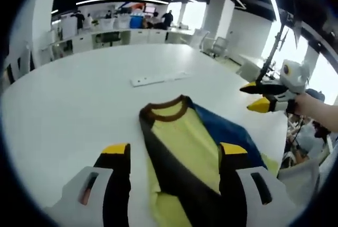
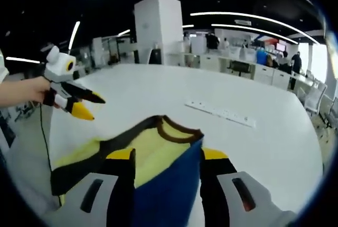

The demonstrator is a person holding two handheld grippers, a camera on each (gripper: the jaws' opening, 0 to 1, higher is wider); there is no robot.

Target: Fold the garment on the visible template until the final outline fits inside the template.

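Left gripper view: the left gripper (image 1: 174, 150) hangs over the near part of the shirt (image 1: 182, 148), jaws spread wide with nothing between them; the shirt's near edge is cut off behind the jaws. The shirt lies on the white table (image 1: 79, 95), yellow with dark bands, a brown collar at its far end and a blue part on its right. Beyond it lies a white strip (image 1: 158, 78). At the right, a hand (image 1: 306, 105) holds the right gripper (image 1: 256, 96) above the table edge, jaws parted and empty. No template outline can be made out.
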